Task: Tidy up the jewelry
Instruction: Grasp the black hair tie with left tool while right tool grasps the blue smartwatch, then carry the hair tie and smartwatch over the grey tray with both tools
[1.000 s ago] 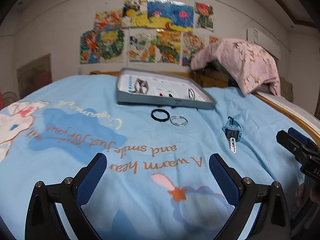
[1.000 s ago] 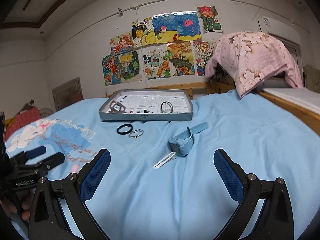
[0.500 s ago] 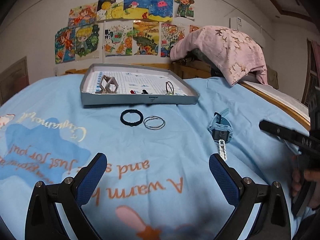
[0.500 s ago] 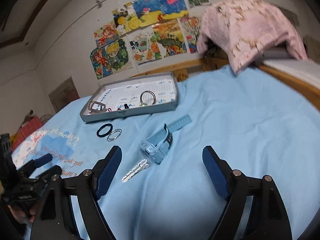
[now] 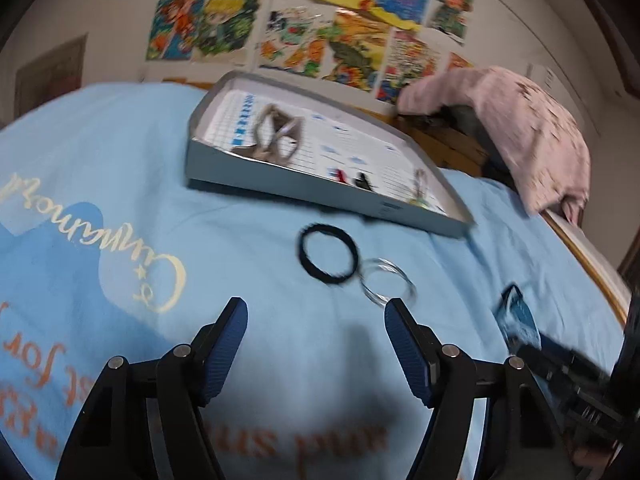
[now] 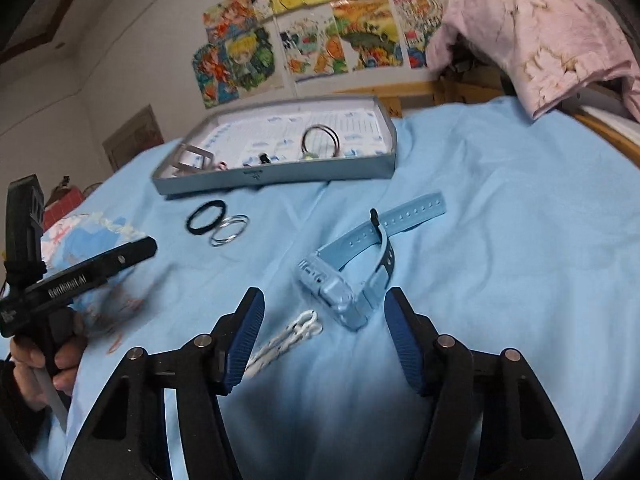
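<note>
Bed (image 6: 500,208) with light-blue sheet serves as the work surface. Grey tray (image 6: 280,174) sits at 12 o'clock in both views, already holding a metal clip, small dark and red bits and a thin hoop; it looks like the collecting place for the loose pieces.

Left gripper (image 5: 316,328): fingers apart and closing, nothing between them yet. Black ring (image 5: 326,256) lies on the sheet at 12 o'clock just ahead of the tips, silver bangles (image 5: 386,286) touching it toward 1 o'clock. Judged: the black ring is the target, the narrowing set to suit so small a piece.

Right gripper (image 6: 324,324): fingers apart and closing, pads not touching anything. Blue watch (image 6: 344,284) lies just ahead at 12 o'clock, case nearest, strap trailing away toward 1 o'clock. White chain (image 6: 288,340) lies beside the left finger at 10 o'clock. Judged: lined up for the watch case.
</note>
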Tool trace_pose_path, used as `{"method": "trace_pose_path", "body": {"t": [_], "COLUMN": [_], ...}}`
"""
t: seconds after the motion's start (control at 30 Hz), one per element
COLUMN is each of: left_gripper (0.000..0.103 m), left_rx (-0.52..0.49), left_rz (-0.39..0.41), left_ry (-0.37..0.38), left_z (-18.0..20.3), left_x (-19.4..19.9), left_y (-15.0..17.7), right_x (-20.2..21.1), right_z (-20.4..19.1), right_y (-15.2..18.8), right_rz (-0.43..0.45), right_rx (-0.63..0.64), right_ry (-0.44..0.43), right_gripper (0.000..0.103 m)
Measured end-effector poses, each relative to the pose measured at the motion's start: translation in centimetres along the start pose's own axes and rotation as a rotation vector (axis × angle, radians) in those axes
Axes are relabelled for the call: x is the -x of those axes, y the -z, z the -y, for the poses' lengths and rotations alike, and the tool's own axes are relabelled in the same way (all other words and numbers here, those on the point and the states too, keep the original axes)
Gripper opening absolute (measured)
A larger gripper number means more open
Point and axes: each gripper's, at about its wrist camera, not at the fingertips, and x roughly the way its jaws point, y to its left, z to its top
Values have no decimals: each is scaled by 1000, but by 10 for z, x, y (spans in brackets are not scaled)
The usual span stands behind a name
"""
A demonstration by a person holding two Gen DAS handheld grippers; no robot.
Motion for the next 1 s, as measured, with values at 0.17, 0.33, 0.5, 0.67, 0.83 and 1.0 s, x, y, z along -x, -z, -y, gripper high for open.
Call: {"method": "trace_pose_path", "body": {"t": [0.17, 0.33, 0.5, 0.67, 0.83, 1.0], "left_gripper": [54, 53, 33, 27, 19, 17], "left_rx": [7, 1, -12, -16, -37, -72], "left_rz": [-19, -30, -63, -58, -99, -112], "left_ry": [-10, 27, 8, 21, 22, -11], "left_z": [-7, -10, -8, -8, -4, 3], "left_x": [-28, -45, -61, -62, -70, -76], "left_y": [-15, -24, -29, -25, -23, -21], "right_x": [-22, -48, -65, -64, -61, -62], "right_z": [-7, -17, -27, -25, -24, -22], "right_y": [-7, -14, -18, -16, -16, -17], "right_rz": [-5, -23, -38, -38, -27, -30], "right_rx": [-15, 3, 12, 2, -4, -10], "right_ry": [-1, -62, -107, -130, -138, -142], "right_gripper": [57, 54, 50, 50, 50, 50]}}
